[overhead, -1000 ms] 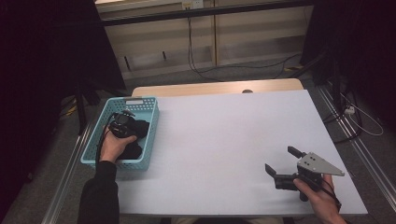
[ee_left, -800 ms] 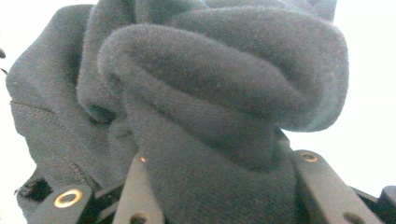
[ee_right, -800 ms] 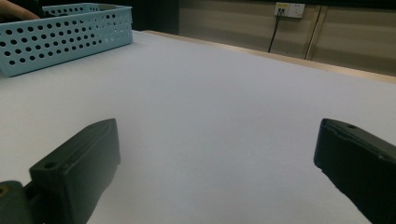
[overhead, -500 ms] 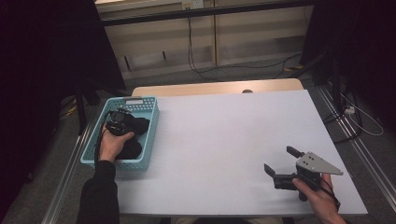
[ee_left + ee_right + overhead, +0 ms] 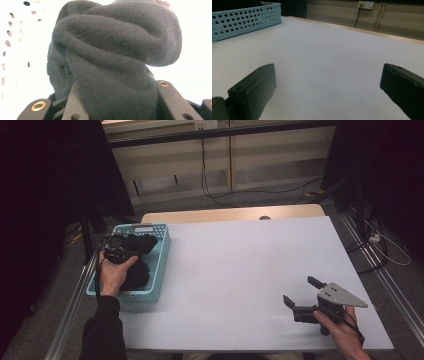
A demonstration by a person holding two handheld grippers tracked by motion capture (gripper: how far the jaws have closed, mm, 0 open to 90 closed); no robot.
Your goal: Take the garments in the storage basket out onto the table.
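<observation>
A light blue perforated basket [image 5: 161, 264] stands at the table's left edge with dark knit cloth [image 5: 136, 276] in it. My left gripper [image 5: 119, 250] is inside the basket, held by a hand, and is shut on a bunched piece of the dark cloth [image 5: 117, 57], which bulges up between its jaws. My right gripper [image 5: 301, 291] rests low over the front right of the white table [image 5: 235, 265], open, with bare table [image 5: 329, 62] between its fingers [image 5: 254, 90]. The basket [image 5: 239, 20] stands far off to its left.
Beyond the table's far wooden edge [image 5: 225, 214] are a wall, cables [image 5: 280, 190] on the floor and a socket [image 5: 365, 4]. Metal rails [image 5: 380, 270] run along both sides of the table.
The left hand and gripper have shifted slightly left within the basket, with the dark cloth in the jaws. The right gripper has stayed nearly where it was.
</observation>
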